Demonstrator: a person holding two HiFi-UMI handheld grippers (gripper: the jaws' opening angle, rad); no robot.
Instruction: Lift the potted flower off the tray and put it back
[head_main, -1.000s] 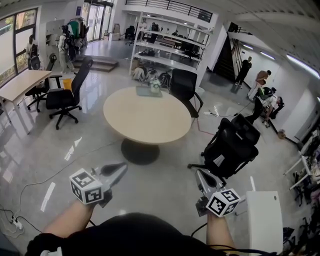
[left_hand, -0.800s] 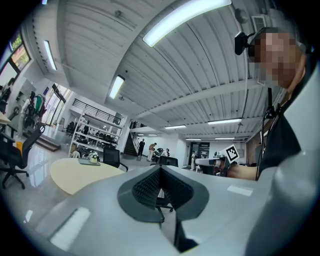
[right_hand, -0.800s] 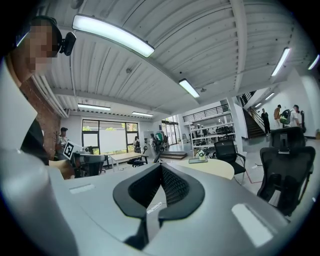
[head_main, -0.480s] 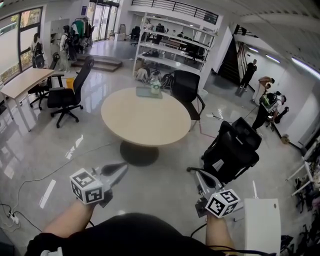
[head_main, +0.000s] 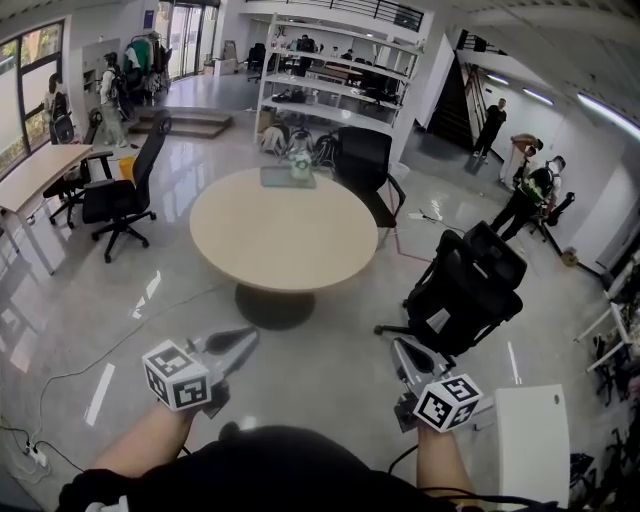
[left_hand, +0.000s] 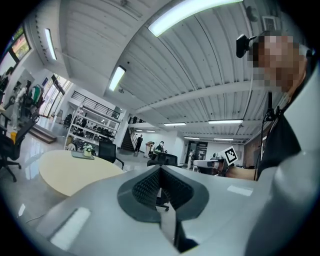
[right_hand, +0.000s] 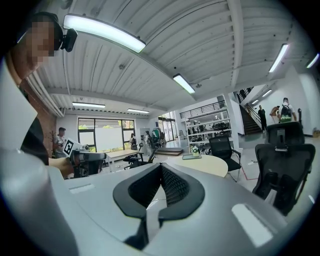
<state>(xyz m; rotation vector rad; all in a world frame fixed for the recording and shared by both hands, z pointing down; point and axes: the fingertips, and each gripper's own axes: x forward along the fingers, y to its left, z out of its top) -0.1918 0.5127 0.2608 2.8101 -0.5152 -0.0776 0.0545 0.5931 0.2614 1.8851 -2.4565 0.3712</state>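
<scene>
The potted flower (head_main: 299, 167) stands on a grey tray (head_main: 280, 178) at the far edge of a round beige table (head_main: 285, 235), a few steps ahead of me. My left gripper (head_main: 246, 339) and right gripper (head_main: 399, 346) are held low over the floor, well short of the table, both shut and empty. In the left gripper view the flower (left_hand: 89, 150) and tray (left_hand: 80, 154) are small beyond the closed left gripper (left_hand: 160, 171). The right gripper view shows the flower (right_hand: 195, 151) on the tray (right_hand: 191, 157) past the closed right gripper (right_hand: 161, 171).
A black office chair (head_main: 463, 290) stands on the floor to the right, between me and the table. Another chair (head_main: 365, 168) is behind the table, and a third (head_main: 120, 195) sits by a desk (head_main: 35, 172) at left. A white cabinet (head_main: 530, 440) is at lower right. People stand far right.
The table has come slightly nearer and shifted left in the head view as both grippers were carried forward. Both stay shut and keep their pose.
</scene>
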